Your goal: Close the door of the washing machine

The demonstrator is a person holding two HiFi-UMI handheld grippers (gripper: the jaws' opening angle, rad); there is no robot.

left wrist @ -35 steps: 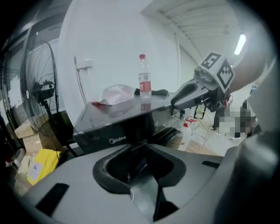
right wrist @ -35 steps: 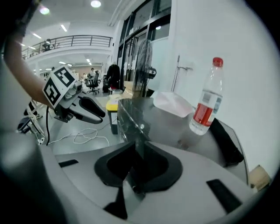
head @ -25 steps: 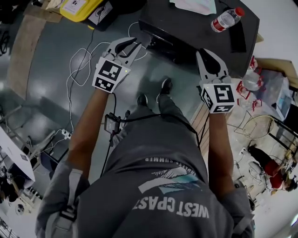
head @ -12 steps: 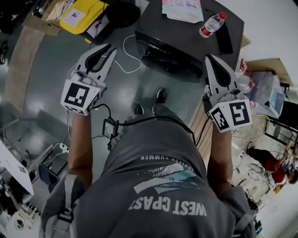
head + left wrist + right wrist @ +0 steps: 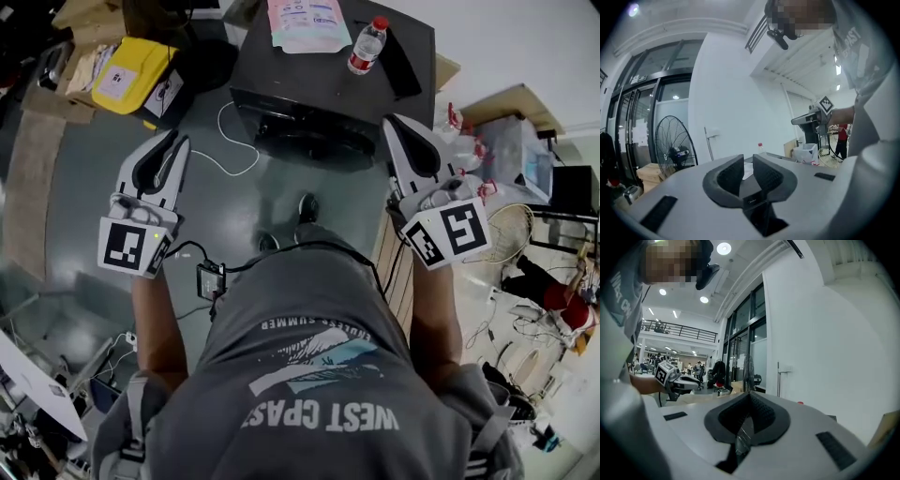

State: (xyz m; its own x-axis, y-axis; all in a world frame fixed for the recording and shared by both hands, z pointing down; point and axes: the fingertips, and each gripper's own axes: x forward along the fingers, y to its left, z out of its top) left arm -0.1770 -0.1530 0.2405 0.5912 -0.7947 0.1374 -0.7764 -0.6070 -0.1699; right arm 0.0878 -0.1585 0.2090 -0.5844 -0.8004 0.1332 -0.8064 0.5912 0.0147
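Observation:
The washing machine (image 5: 328,89) is a dark box on the grey floor ahead of the person's feet. Its front (image 5: 295,131) is in shade, so I cannot tell how the door stands. My left gripper (image 5: 176,141) hangs in the air left of the machine, with a narrow gap between its jaws and nothing in them. In its own view the left gripper (image 5: 748,160) points nearly level at a white wall. My right gripper (image 5: 392,122) hovers by the machine's right front corner, shut and empty. The right gripper (image 5: 750,394) shows its tips meeting.
A water bottle (image 5: 367,45), a printed sheet (image 5: 307,23) and a flat black thing (image 5: 398,61) lie on the machine. A yellow case (image 5: 131,80) and white cable (image 5: 230,155) lie at left. Bags and a wire basket (image 5: 516,234) crowd the right. A standing fan (image 5: 675,145) is beyond.
Both grippers have risen toward the head camera and spread apart, away from the machine's front. The left one moved well to the left. The right jaws have shut.

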